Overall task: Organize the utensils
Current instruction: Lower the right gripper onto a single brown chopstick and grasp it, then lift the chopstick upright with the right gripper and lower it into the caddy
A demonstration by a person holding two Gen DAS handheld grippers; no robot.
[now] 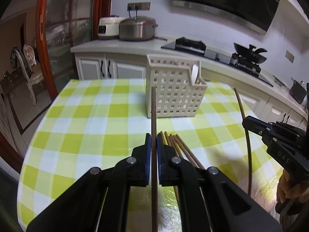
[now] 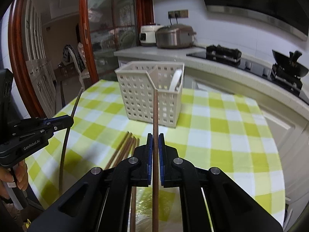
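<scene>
A cream perforated utensil basket (image 1: 173, 89) stands on the checked table, also in the right wrist view (image 2: 150, 94); a white spoon (image 1: 195, 73) stands in its small compartment. My left gripper (image 1: 154, 137) is shut on a brown chopstick (image 1: 153, 112), held upright above the table in front of the basket. My right gripper (image 2: 155, 137) is shut on another brown chopstick (image 2: 155, 110), also upright. Several chopsticks (image 1: 177, 147) lie on the cloth between the grippers, seen too in the right wrist view (image 2: 123, 147).
The table carries a green and white checked cloth (image 1: 87, 119). Behind it runs a kitchen counter (image 1: 119, 44) with two rice cookers (image 1: 137, 29) and a stove with a wok (image 1: 249, 54). A glass door and chair are at the left.
</scene>
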